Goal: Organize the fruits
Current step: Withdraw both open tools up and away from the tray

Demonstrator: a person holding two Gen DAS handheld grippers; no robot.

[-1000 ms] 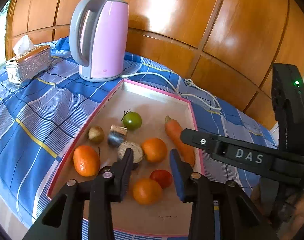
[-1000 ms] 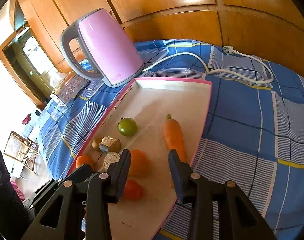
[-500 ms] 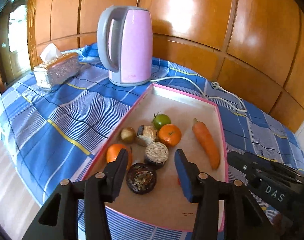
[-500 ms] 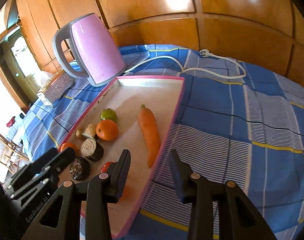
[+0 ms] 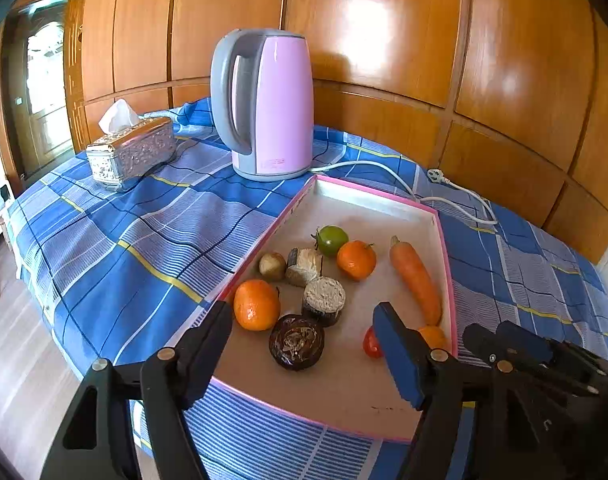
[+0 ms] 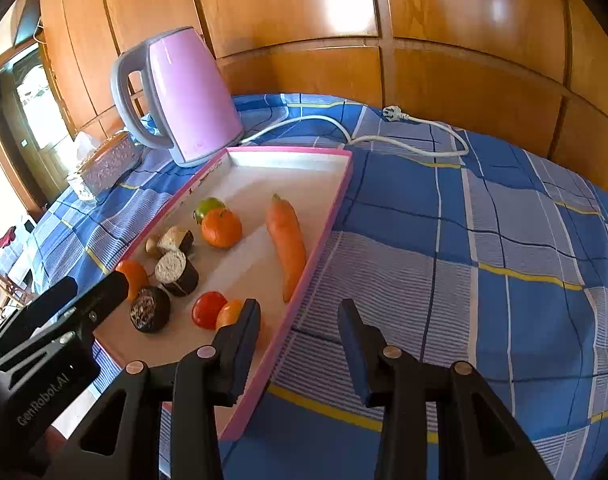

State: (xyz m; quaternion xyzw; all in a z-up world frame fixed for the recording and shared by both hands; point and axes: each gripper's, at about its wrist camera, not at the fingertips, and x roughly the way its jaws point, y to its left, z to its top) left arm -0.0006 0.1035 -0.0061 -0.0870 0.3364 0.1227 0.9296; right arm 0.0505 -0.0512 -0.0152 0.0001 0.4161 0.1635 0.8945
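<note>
While both our grippers hover spread and empty, the carrot (image 6: 286, 242) lies lengthwise along the pink tray (image 6: 323, 224) edge, ahead-left of our nearer right gripper (image 6: 300, 336), with left gripper (image 5: 304, 344) facing the oranges.

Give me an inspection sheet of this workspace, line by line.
Surface: blue checked cloth over the table.
Job's things: pink-rimmed tray holding carrot, green tomato, red tomato, oranges, small brown cylinders.
Clutter: pink kettle; silver tissue box.
Grippers: left gripper open over the tray, empty; right gripper open at the tray's edge, empty.
Cables: white kettle cord and plug lying on the cloth, unplugged.
Surroundings: wooden panelled wall; doorway.
</note>
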